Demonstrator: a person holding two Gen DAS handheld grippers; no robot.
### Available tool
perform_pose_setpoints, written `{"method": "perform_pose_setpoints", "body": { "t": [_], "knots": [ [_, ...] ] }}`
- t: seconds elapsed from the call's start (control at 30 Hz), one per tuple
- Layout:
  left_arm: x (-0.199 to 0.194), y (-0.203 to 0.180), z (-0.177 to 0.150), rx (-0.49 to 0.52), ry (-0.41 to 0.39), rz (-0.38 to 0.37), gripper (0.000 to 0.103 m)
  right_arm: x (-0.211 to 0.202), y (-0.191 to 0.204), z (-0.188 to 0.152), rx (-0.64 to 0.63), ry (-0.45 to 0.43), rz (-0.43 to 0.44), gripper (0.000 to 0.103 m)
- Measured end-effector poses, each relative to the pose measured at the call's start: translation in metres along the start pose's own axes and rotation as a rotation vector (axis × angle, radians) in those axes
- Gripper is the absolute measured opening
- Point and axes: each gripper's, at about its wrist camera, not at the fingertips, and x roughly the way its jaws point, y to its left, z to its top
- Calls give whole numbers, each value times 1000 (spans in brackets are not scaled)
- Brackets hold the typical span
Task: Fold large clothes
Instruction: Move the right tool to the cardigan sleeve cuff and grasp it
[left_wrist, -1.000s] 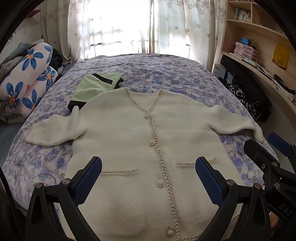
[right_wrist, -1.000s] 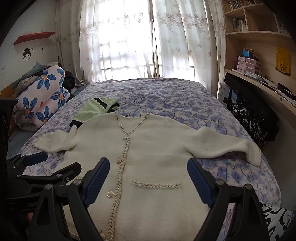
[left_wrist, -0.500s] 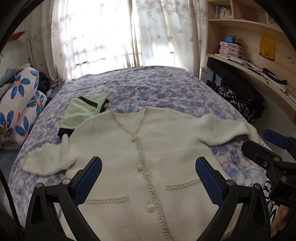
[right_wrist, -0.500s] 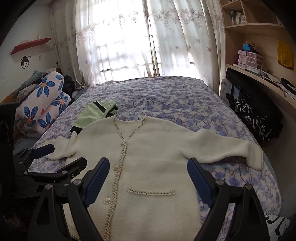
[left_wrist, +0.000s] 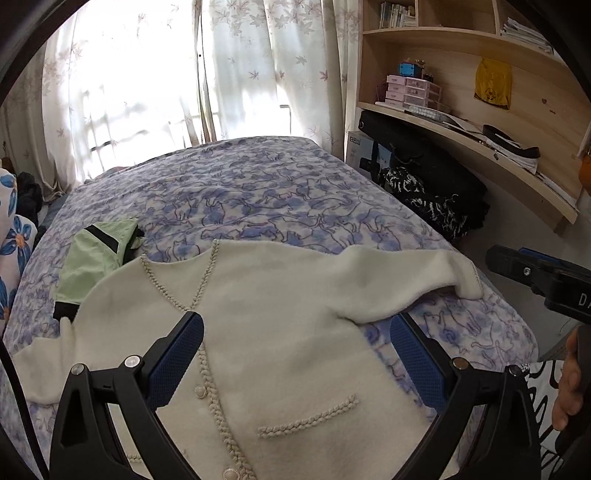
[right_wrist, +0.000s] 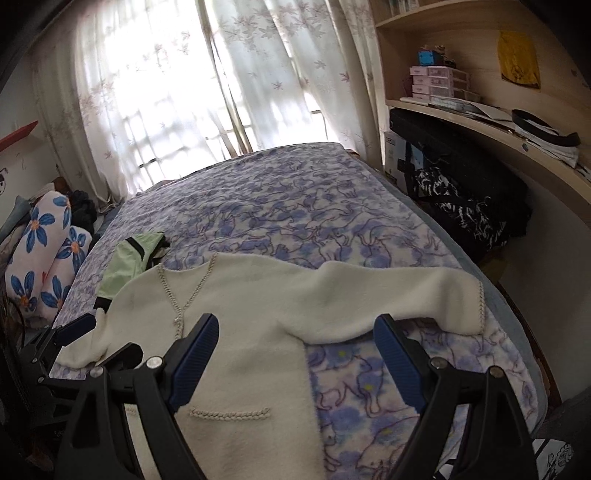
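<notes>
As seen from the left wrist view, a cream cardigan is laid flat, front up, on a bed covered with a blue floral blanket. Its braided placket and buttons are seen running toward 6 o'clock, and one sleeve is stretched toward 3 o'clock, the cuff lying near the bed edge. The left gripper is held above the garment with its jaws spread wide; nothing is gripped between the blue pads. A folded green garment is noted at 10 o'clock, touching the cardigan's shoulder. The right gripper is visible at 3 o'clock, beyond the bed edge, with a hand below it; its opening cannot be judged from this side. Wooden shelves are recorded at 2 o'clock.

From the right wrist view, the right gripper is seen fully spread and holding nothing, poised over the cardigan near the armpit of the outstretched sleeve. The left gripper is seen at 9 o'clock, over the other sleeve. Flower-print pillows are recorded at 9 o'clock, and curtains at 12 o'clock.
</notes>
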Motion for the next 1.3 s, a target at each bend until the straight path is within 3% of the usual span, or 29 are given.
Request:
{"method": "perform_pose_setpoints", "body": {
  "t": [0.23,0.33,0.43,0.57,0.67,0.8,0.9,1.07,1.27,1.3],
  "knots": [
    [49,-31,23,34,-43,36,100,44,-76,11,118,77,-66,86],
    [79,-44,33,35,-26,57,100,66,-113,14,182,113,-97,86],
    [114,-51,38,0,58,41,100,87,-155,17,255,134,-136,86],
    [159,-56,34,-67,191,1,78,116,-216,12,433,203,-135,86],
    [183,-59,25,-102,241,-13,78,134,-253,-6,597,255,-96,83],
    [196,-64,14,-88,232,7,78,155,-274,-30,695,286,-65,80],
    [207,-64,11,-105,251,8,78,169,-290,-43,755,288,-88,71],
    [208,-64,5,-119,245,-4,78,188,-312,-68,915,326,-93,65],
    [202,-72,-3,-95,242,-24,78,199,-323,-78,974,250,-93,65],
    [200,-73,-4,-97,246,-31,78,202,-323,-78,976,241,-110,58]
  ]
}}
